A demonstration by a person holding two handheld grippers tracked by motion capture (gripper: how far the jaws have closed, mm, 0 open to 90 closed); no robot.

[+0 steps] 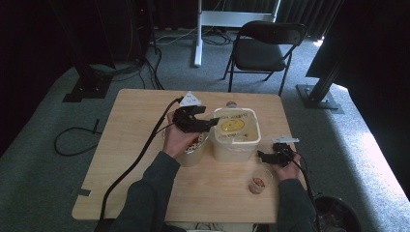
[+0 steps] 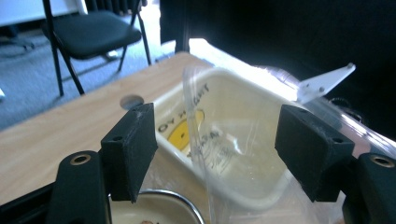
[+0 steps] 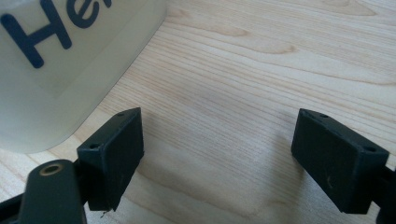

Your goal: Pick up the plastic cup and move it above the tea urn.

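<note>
Left tool point(image 1: 207, 124) beside tub point(image 1: 235, 149), over bowl point(image 1: 193, 153).

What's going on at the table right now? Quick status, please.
Left tongs open at the cream tub, above a bowl. Right tongs open, empty, beside the tub. Small cup near the right hand.

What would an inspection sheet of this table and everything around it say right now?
Surface: pale wooden table, bare grain between the things.
Job's things: cream tub with a yellow face inside; clear plastic sheet hanging at its rim; bowl with brown bits beside it; small cup of brown bits near the front.
Clutter: nothing seen.
Grippers: left gripper open, over the bowl, facing the tub; right gripper open, low over bare wood beside the tub.
Cables: black cable trailing from the left gripper over the front edge; loose cables on the carpet.
Surroundings: grey carpet, black folding chair, dark curtains.
</note>
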